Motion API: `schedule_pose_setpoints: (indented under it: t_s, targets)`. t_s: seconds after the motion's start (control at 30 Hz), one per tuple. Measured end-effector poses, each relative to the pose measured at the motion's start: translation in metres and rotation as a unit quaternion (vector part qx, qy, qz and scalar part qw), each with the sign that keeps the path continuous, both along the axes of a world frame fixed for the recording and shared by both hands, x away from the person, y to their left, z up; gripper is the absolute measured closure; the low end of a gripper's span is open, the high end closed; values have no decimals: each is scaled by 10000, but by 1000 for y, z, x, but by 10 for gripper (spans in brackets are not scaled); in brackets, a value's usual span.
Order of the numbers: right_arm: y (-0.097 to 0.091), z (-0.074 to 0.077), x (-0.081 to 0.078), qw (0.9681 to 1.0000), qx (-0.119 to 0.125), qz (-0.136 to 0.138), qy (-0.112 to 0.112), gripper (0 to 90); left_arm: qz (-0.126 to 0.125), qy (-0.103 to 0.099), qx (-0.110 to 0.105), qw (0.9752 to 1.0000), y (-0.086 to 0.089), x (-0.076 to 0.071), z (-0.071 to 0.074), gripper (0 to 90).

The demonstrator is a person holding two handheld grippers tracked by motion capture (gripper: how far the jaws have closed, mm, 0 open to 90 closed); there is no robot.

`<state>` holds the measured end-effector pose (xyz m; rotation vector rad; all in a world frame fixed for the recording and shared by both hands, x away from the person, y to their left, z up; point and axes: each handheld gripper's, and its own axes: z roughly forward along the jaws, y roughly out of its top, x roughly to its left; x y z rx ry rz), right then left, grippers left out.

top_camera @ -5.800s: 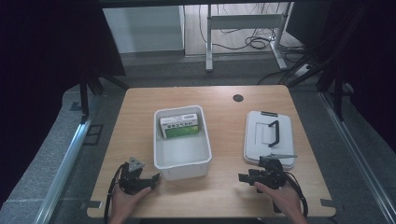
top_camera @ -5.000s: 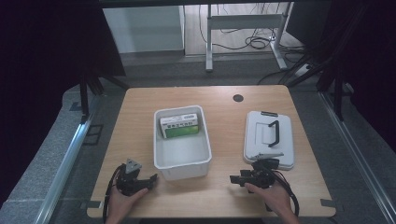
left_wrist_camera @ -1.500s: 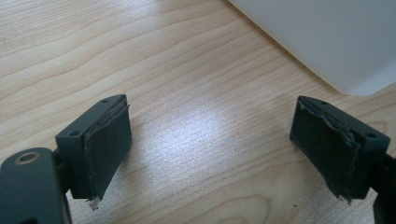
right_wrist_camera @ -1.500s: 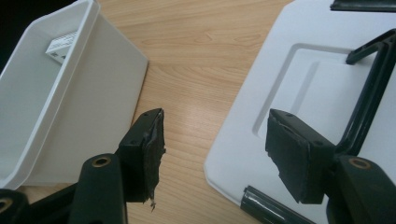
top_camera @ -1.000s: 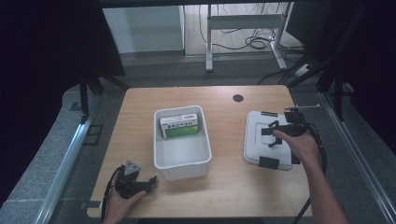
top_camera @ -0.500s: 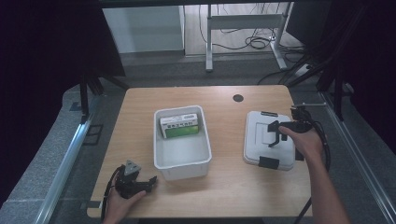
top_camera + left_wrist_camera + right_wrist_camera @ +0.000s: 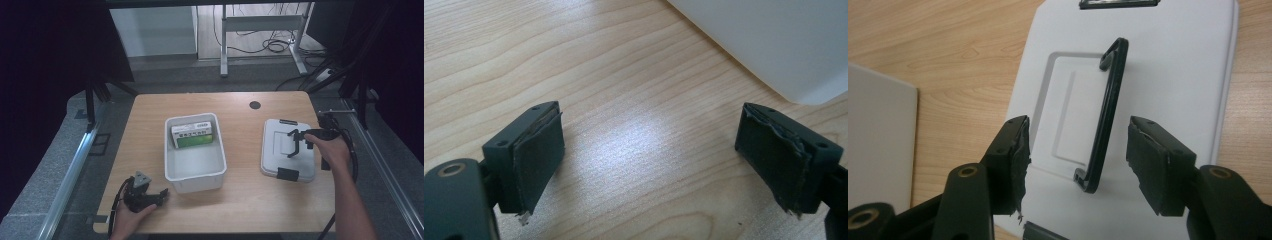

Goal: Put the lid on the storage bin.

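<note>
The surface (image 7: pixel 240 200) is a light wooden tabletop with rounded corners, seen in the middle of the high view, with a small dark round hole (image 7: pixel 255 105) near its upper edge. Around it the room is dim: dark curtains hang at both sides, grey flooring runs under the surface, and a pale metal frame with loose cables (image 7: pixel 272 46) stands at the upper centre.

The white lid (image 7: pixel 289 150) lies flat on the surface at centre right of the high view. It is a rounded rectangle with a recessed panel, a black hinged handle (image 7: pixel 1105 117) standing raised over that panel, and black latches on its short ends. The right gripper (image 7: pixel 1078 162) hovers over the lid with its jaws wide apart and the handle between them, the pads not pressing on it; the jaws have just been closing slightly. Left of the lid stands an open white bin (image 7: pixel 195 152) holding a green and white carton (image 7: pixel 194 136) against its far wall.

The left gripper (image 7: pixel 649 160) sits at the lower left of the high view, jaws wide apart over bare wood beside the bin's corner.

The carton's print is too small to read, and the lid's near latch is cut off at the bottom of the right gripper view.
</note>
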<state>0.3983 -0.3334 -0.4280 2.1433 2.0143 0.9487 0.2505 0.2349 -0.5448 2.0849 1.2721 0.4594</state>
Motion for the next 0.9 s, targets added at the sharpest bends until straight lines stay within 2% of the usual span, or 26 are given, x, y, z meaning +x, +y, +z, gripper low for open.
schedule_pose_setpoints:
  t_s: [0.33,0.53,0.73,0.83,0.9]
  targets:
    - [-8,-9,7,9999,33,-74,128,450,-5,-2,5,10000,0,0,0,121]
    - [-6,-17,14,9993,19,4,373,489,-5,-2,5,10000,0,0,0,121]
    - [-4,-21,17,9989,1,44,466,526,-6,-1,4,10000,0,0,0,121]
    - [-2,-25,21,9976,-42,79,690,570,-5,-2,8,10000,0,0,0,121]
    - [-2,-26,22,9974,-42,64,717,590,-6,-1,8,10000,0,0,0,121]
